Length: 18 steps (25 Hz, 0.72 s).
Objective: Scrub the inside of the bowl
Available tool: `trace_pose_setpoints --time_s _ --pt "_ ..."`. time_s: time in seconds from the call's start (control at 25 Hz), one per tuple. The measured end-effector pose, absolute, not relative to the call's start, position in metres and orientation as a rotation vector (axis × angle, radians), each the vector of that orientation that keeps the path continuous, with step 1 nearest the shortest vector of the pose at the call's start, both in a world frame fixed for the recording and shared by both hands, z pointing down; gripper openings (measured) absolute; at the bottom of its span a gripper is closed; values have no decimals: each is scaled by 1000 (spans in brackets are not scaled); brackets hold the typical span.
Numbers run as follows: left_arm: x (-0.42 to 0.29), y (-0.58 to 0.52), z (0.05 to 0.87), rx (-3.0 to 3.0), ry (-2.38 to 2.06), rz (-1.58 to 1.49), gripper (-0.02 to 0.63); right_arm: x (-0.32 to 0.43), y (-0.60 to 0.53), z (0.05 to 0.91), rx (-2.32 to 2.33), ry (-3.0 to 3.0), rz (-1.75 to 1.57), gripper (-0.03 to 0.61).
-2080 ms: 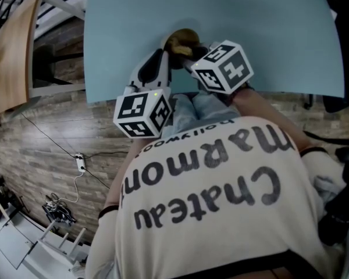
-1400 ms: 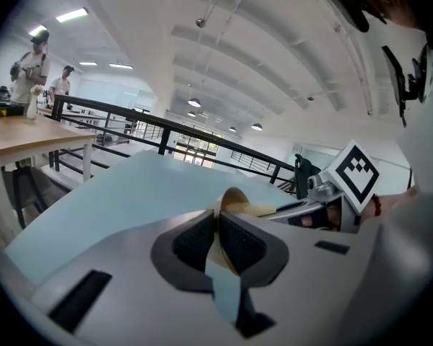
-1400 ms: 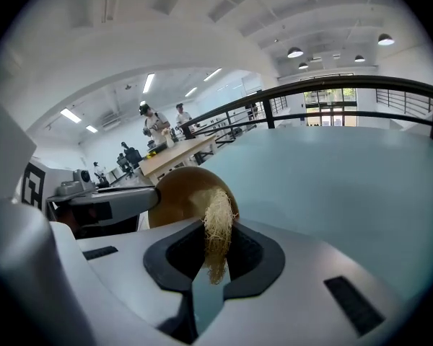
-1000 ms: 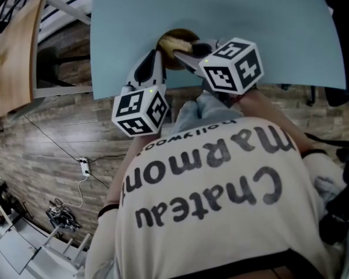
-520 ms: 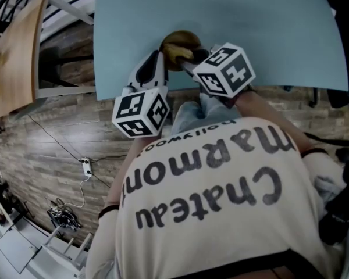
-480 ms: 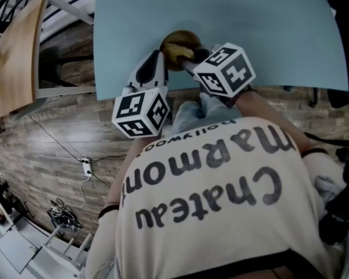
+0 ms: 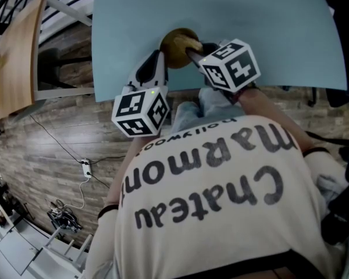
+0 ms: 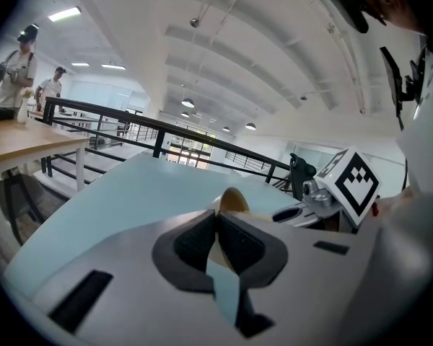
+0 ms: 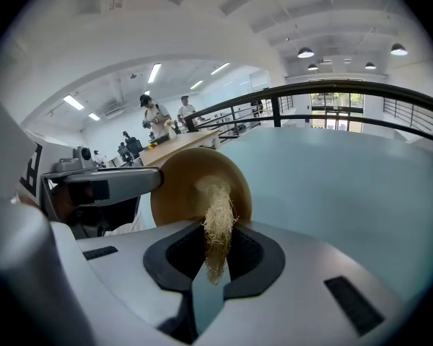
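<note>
The wooden bowl (image 9: 195,182) stands tipped up near the counter (image 7: 250,22) edge, its opening facing the right gripper (image 9: 215,245). The left gripper (image 8: 216,225) jaws pinch its rim. The right jaws clamp a fibre scrubber (image 9: 218,222) pointing lengthwise into the bowl.

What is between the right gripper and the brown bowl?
A straw-coloured fibre scrubber. The right gripper pinches it between its jaws, and its tip reaches into the bowl. The right gripper view shows this best.

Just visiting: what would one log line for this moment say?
step: scrubbing | left gripper: jaws shut on rim of bowl | right gripper: jaws shut on fibre scrubber, pressed inside bowl | support: blue table
</note>
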<state>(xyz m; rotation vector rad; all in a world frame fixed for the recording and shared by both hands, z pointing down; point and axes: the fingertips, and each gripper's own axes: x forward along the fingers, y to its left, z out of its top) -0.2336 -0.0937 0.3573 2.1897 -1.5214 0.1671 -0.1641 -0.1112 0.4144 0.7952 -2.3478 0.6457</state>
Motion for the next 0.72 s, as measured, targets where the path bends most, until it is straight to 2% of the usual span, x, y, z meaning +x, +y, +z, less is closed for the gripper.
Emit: trace_pose_setpoints --time_s 0.2,0.4,0.72 --pt "-234 -95 358 2179 -1527 161 12 -160 -115 401 850 -2385 665 60" --pt "-230 -96 356 2191 -1518 152 8 -188 -94 385 720 -2473 672 60" --pt "-227 -90 354 2221 -1493 140 8 -193 -74 396 665 -2471 657 60"
